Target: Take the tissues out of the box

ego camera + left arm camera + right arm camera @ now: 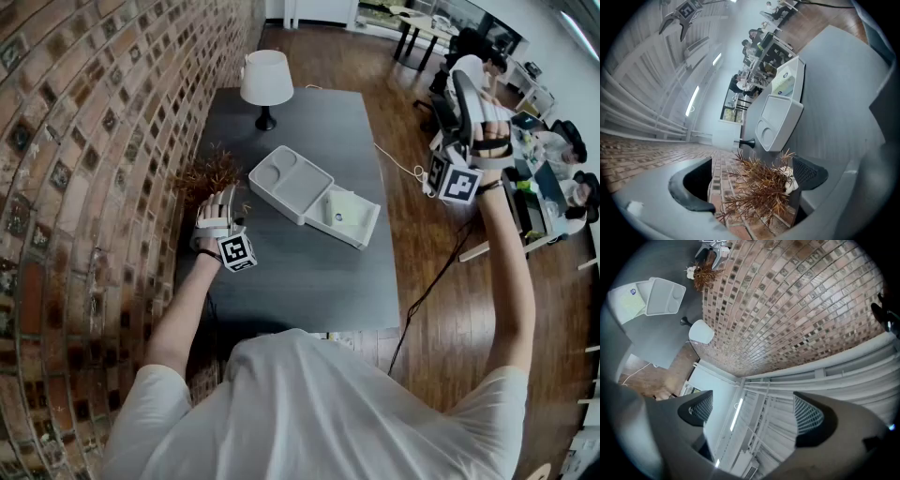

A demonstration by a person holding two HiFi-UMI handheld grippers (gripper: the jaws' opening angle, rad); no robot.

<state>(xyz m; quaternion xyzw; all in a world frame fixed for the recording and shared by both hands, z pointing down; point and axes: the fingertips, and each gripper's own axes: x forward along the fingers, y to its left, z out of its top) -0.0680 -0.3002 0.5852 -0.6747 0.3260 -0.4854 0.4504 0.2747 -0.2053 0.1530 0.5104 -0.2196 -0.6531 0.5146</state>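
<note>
The white tissue box (302, 184) lies on the dark table (309, 272) with its lid swung open. A pale green tissue pack (343, 212) lies in the open half. My left gripper (223, 199) rests at the table's left edge by the brick wall. It is open, and a dried brown plant (759, 185) stands right at its jaws without being pressed. That view has the box (780, 119) farther off. My right gripper (466, 98) is raised high to the right, off the table. It is open (753, 416), holds nothing and points at wall and ceiling.
A white lamp (266, 80) stands at the table's far end. The dried plant (208, 173) sits against the brick wall (84, 141). A cable (403, 169) trails off the table's right side onto the wooden floor. People sit at desks at the far right (553, 141).
</note>
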